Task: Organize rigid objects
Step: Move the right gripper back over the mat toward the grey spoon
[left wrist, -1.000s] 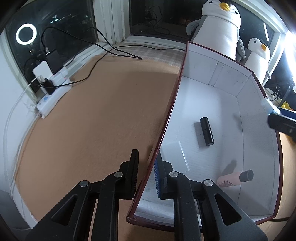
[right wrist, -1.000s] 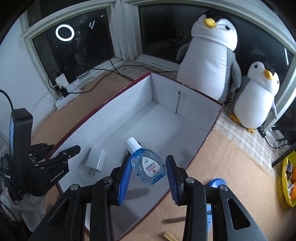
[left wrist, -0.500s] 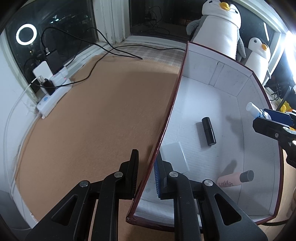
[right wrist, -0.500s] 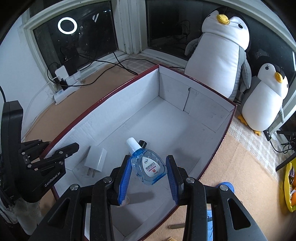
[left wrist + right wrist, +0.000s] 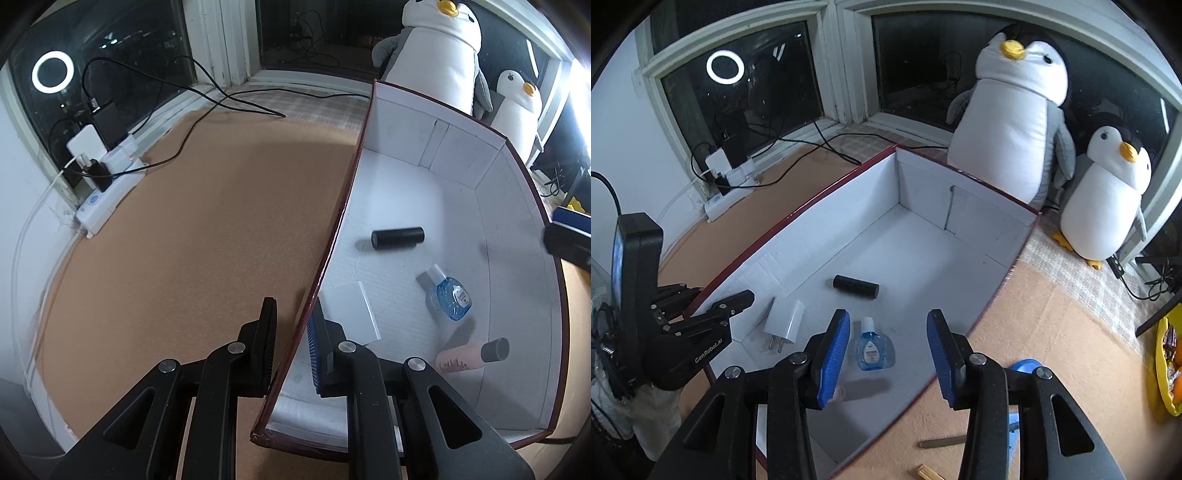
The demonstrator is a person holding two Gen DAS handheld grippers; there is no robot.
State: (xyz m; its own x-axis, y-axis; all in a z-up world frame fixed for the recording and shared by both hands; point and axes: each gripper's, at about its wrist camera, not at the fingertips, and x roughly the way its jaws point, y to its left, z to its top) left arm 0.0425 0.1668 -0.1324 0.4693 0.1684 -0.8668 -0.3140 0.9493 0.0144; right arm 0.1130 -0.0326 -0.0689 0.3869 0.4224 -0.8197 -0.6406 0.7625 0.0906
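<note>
right gripper hung above the near end of the box, its blue pads spread wide with nothing between them. directly below the gap, the small blue bottle lay flat on the white floor, white cap pointing toward the far wall. that placement read as a release from above: the pads stood well apart from the bottle, not touching it.

left gripper straddled the box's side wall, one finger outside over the brown mat, the other inside. the fingers sat close on either side of the cardboard, and it looked like a pinch meant to steady the box while things went in, though whether the pads actually pressed the wall i could not tell for certain.

inside, the black cylinder lay on its side near the middle, apart from the bottle. the white charger rested by the wall the left gripper held, prongs toward the camera. the pink tube with a grey cap lay at the near end, just beyond the bottle in the left view.

outside, a blue lid and a thin stick remained on the mat near the right gripper, so by my judgement the sorting was partly done. two plush penguins leaned behind the box.
</note>
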